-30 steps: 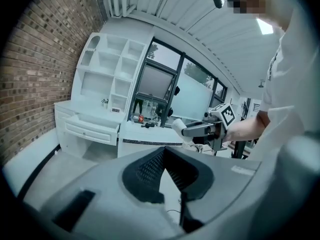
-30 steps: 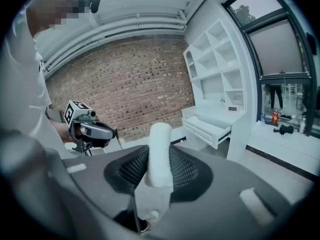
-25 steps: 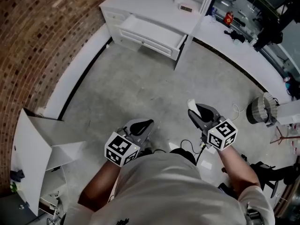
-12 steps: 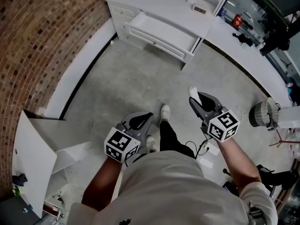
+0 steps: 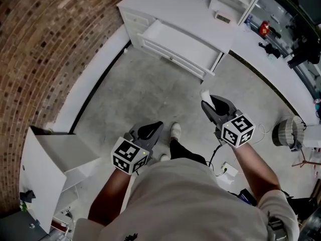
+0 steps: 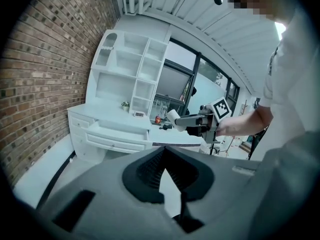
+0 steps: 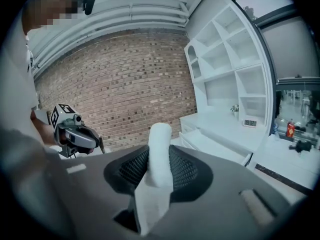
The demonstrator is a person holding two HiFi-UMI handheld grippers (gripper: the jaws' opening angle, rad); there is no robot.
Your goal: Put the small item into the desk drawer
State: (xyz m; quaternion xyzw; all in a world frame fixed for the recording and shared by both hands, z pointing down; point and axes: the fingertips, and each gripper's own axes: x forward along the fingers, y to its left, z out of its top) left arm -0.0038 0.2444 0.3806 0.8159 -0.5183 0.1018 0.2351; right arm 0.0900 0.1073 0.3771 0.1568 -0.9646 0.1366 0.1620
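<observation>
- Left claw (image 5: 159, 125) is pointing ahead and slightly down, its jaws meeting with nothing between them.
- Right claw (image 5: 204, 105) is pointing the same way, clamping a white roll (image 7: 160, 151).

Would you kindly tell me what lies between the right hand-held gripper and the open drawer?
Only bare concrete floor, as the head view shows; the right hand-held gripper, holding a white roll, is short of the drawer.
</observation>
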